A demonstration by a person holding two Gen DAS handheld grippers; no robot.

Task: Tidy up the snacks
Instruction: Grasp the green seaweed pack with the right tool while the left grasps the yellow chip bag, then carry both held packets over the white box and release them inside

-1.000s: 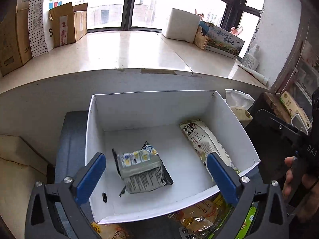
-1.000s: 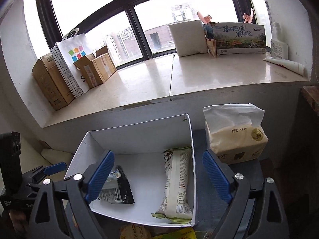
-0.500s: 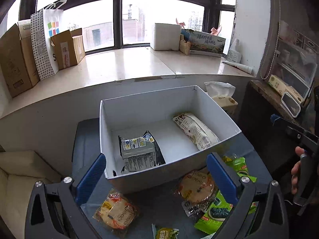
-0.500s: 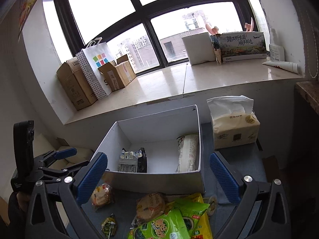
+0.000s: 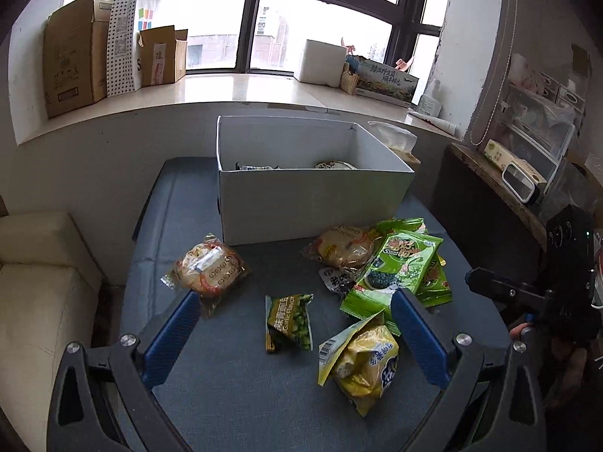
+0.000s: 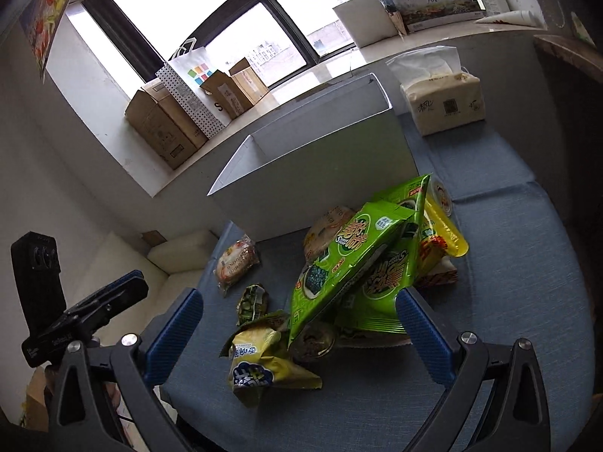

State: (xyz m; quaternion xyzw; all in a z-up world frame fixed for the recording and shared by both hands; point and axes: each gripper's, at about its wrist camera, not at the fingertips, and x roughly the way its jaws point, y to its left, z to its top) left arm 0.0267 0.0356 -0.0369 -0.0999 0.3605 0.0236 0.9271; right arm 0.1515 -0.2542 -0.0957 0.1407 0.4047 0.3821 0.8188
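Snack box: a white rectangular cardboard box (image 5: 312, 196) stood open-topped at the far end of the blue-grey fabric surface (image 5: 226, 384); only the tops of two packets showed over its near wall in the left wrist view.
Loose snacks: all lay on the fabric in front of the box.
Round cake, left: a clear-wrapped round golden pastry (image 5: 209, 268) with red lettering lay alone near the box's left corner.
Round cake, right: a second clear-wrapped round pastry (image 5: 343, 245) lay partly under the green pile, just in front of the box.
Seaweed packs: shiny bright-green flat seaweed packets (image 6: 352, 260) were heaped on each other, the top one tilted up on edge in the right wrist view.
Pea pack: a small dark-green crumpled packet of green peas (image 5: 289, 322) lay on its own in the middle.
Yellow bag: a puffy yellow crinkled snack bag with blue print (image 5: 363, 363) lay nearest the cameras, touching the green pile.
Left gripper: the black two-finger gripper with blue pads (image 5: 294, 329) was spread wide and held nothing; the pea pack sat between its fingers, the yellow bag just inside its right finger, the left pastry near its left fingertip.
Right gripper: the matching black gripper with blue pads (image 6: 297, 329) was also spread wide and empty; the yellow bag and the lower edge of the green pile lay between its fingers.
Beside the box: a soft cream pack of tissues (image 6: 441, 96) stood to its right.
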